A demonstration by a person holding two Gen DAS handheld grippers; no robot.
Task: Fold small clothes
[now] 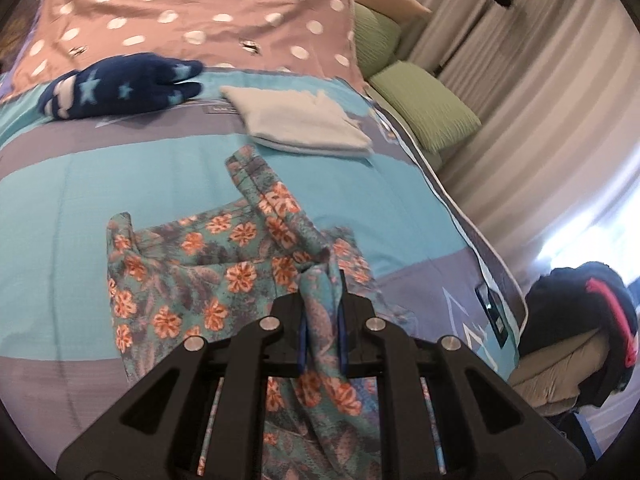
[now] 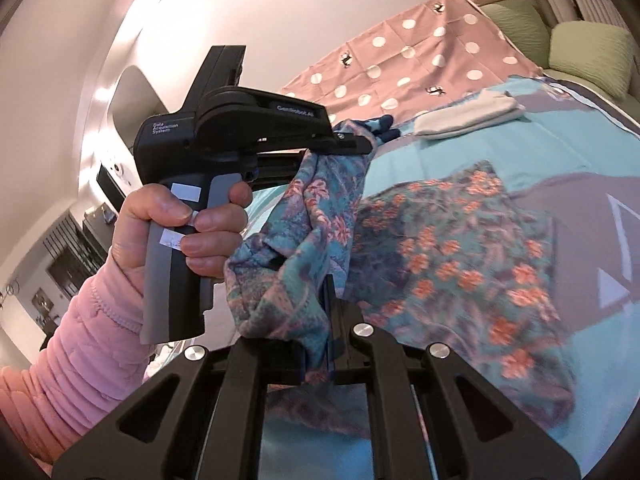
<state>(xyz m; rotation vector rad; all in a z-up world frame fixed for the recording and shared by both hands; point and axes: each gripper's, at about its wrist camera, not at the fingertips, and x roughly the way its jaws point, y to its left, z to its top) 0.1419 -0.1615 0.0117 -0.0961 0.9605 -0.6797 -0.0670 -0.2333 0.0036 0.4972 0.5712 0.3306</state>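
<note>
A small teal garment with orange flowers (image 1: 192, 276) lies partly on the bed, its near edge lifted. My left gripper (image 1: 323, 312) is shut on a bunched fold of it. In the right wrist view the same garment (image 2: 460, 248) spreads over the bed, and my right gripper (image 2: 320, 320) is shut on another bunched part. The left gripper (image 2: 352, 142) shows there too, held in a hand, pinching the cloth above the bed.
A folded white cloth (image 1: 304, 120) and a dark blue star-patterned item (image 1: 120, 84) lie further up the bed. A pink dotted cover (image 1: 192, 12) and green pillows (image 1: 424, 104) are at the head. Piled clothes (image 1: 580, 328) sit off the right edge.
</note>
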